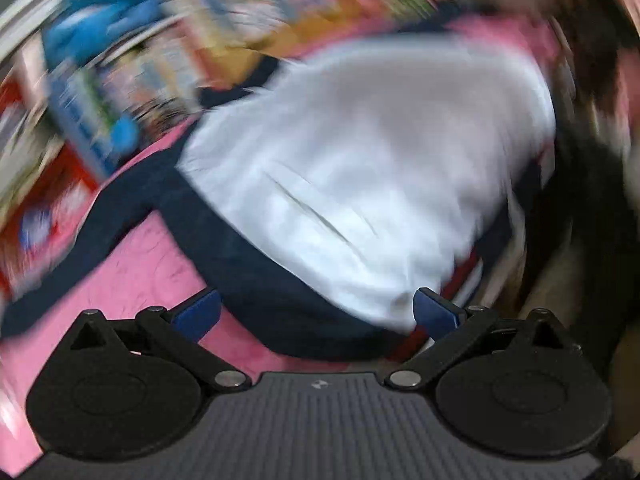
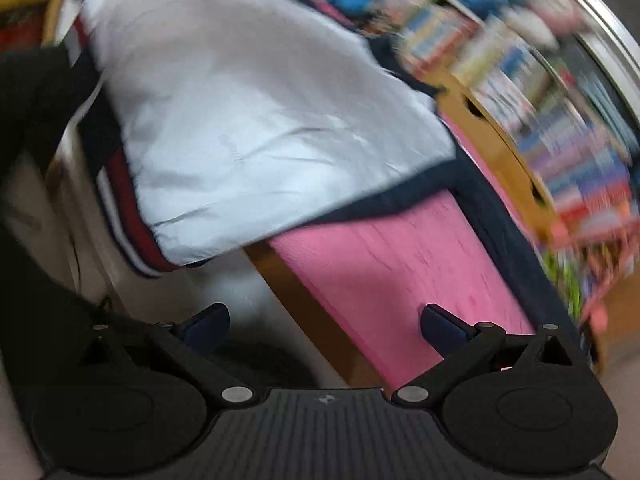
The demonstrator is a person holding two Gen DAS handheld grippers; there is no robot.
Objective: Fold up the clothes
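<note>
Right wrist: smooth white jacket (image 2: 240, 120), fuzzy pink mat (image 2: 400, 260).

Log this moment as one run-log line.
task: fold clothes | left gripper: jaws open, empty | right gripper: jaws open, empty | white-and-navy garment: spread on pink surface | views: motion-blurred

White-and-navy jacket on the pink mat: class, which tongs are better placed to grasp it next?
Probably left. The left tongs are open right over the white-and-navy jacket's hem; the right tongs are open at the pink mat's edge, off the fabric.
</note>
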